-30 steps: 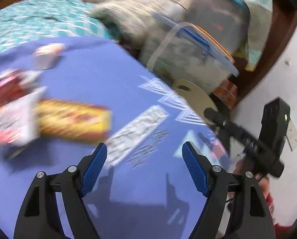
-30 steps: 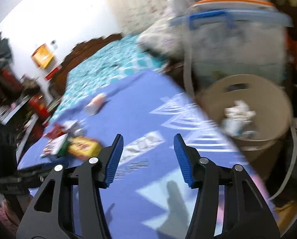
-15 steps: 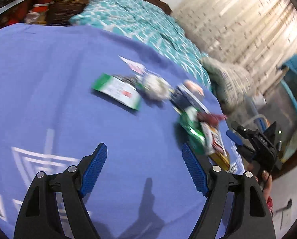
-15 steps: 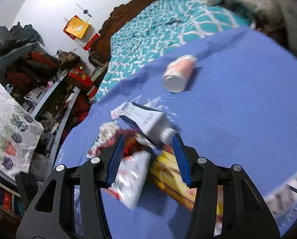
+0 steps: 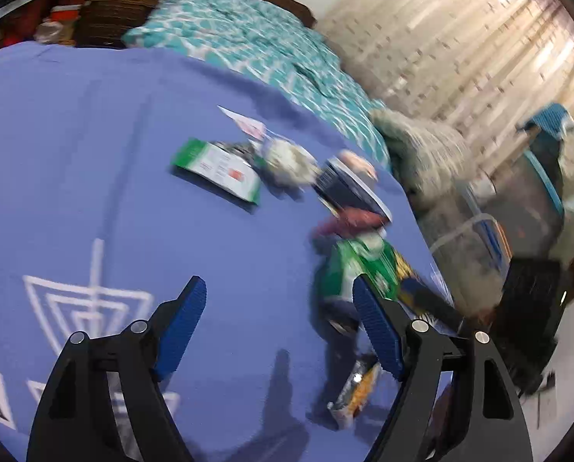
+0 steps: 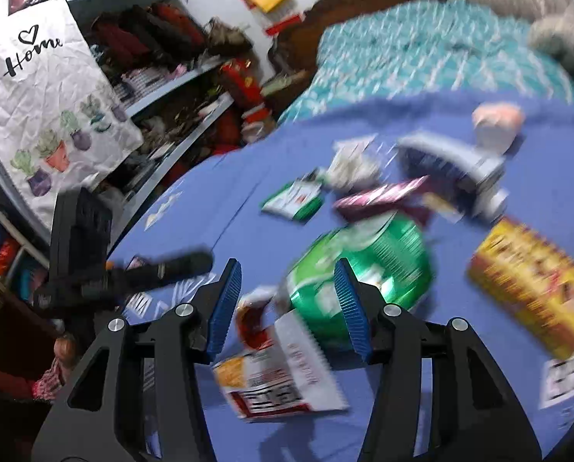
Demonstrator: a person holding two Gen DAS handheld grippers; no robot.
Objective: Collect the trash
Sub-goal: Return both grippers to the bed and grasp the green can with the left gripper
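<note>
Trash lies on a blue cloth [image 5: 94,161]. In the left wrist view I see a green and white packet [image 5: 219,167], a crumpled white wad [image 5: 287,159], a dark blue box [image 5: 348,190] and a green bag [image 5: 358,269]. My left gripper [image 5: 277,321] is open and empty above the cloth, left of the green bag. In the right wrist view my right gripper [image 6: 288,302] is open and empty over the green bag [image 6: 371,265] and a white and red wrapper [image 6: 283,381]. A yellow box [image 6: 529,288] and a pink cup [image 6: 496,125] lie beyond.
A teal bedspread [image 5: 256,50] lies behind the blue cloth. Clear plastic bins [image 5: 479,238] stand at the right in the left wrist view. Cluttered shelves [image 6: 163,77] fill the left of the right wrist view. The left gripper's body [image 6: 94,269] shows at left there.
Both grippers swung from the bin and storage boxes to the trash pile. The right gripper has closed in over the green bag and white wrapper. Both stayed open.
</note>
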